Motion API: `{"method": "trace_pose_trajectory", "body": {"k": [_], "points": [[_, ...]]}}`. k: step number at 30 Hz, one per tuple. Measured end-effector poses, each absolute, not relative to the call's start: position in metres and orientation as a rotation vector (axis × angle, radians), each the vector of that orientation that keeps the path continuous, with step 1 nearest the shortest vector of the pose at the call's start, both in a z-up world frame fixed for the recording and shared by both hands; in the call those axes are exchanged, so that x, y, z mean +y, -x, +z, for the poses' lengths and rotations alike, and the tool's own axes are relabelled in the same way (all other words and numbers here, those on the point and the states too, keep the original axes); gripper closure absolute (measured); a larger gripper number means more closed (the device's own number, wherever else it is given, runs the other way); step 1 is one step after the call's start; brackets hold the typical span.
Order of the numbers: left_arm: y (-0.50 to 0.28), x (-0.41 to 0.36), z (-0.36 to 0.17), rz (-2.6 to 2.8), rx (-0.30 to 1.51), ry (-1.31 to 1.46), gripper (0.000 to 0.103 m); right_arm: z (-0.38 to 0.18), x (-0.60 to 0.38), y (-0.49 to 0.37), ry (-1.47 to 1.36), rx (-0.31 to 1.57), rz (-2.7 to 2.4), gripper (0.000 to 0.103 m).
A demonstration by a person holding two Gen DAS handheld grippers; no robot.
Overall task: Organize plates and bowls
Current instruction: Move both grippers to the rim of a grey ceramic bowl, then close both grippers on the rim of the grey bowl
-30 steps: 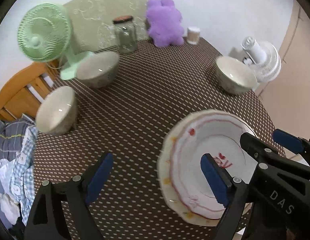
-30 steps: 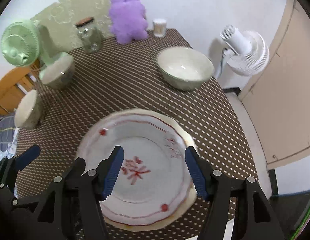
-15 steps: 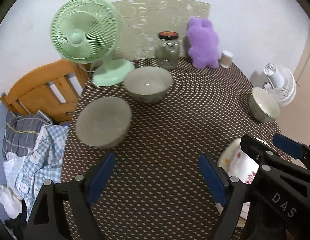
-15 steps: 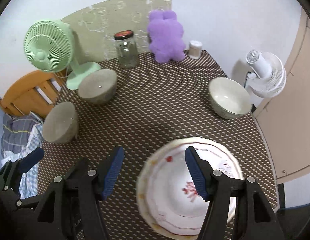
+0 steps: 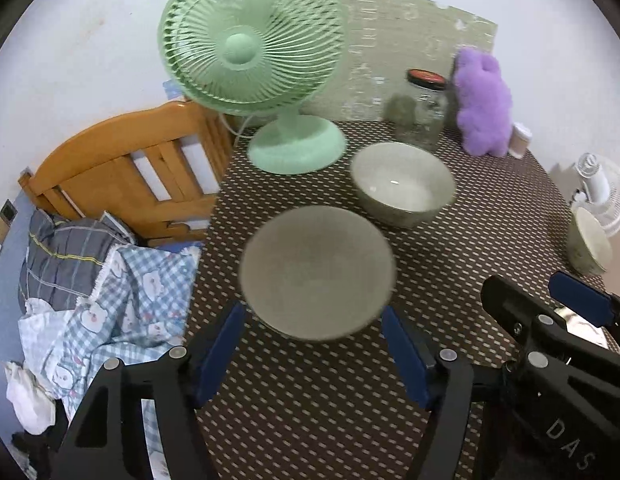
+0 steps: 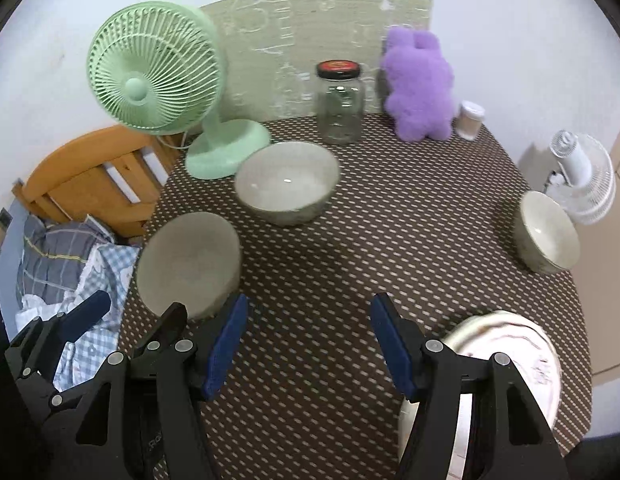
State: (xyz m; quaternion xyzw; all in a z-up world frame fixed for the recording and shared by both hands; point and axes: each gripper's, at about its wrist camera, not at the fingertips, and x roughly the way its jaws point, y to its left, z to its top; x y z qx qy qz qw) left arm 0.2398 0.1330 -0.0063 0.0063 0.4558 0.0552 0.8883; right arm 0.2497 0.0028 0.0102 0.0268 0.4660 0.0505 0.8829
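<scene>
Clearly little is sorted yet — three bowls sit apart on the table (image 6: 349, 264), with the plate (image 6: 505, 344) at its near edge. Left gripper (image 5: 315, 354), jaws just narrowing but empty, frames the nearest bowl (image 5: 315, 270); right gripper (image 6: 306, 344) gapes, empty.

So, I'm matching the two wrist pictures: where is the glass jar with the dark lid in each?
Left wrist: the glass jar with the dark lid is upper right, far table edge.
Right wrist: top centre.
Shared landmark: the purple plush toy beside it, to the jar's right in both views.
</scene>
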Motion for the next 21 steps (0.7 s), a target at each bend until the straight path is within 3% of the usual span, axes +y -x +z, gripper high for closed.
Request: {"method": "trace_pose_trajectory", "body": {"k": [11, 17, 21], "points": [[-0.280, 0.172, -0.036, 0.143, 0.974, -0.010, 0.039, -0.015, 0.052, -0.295, -0.053, 0.993, 0.145, 0.041], [-0.298, 0.182, -0.059, 0.127, 1.020, 0.000, 0.051, -0.039, 0.067, -0.318, -0.055, 1.038, 0.142, 0.048], [-0.306, 0.184, -0.072, 0.112, 1.045, -0.001, 0.059, -0.055, 0.076, -0.331, -0.058, 1.069, 0.151, 0.060]]}}
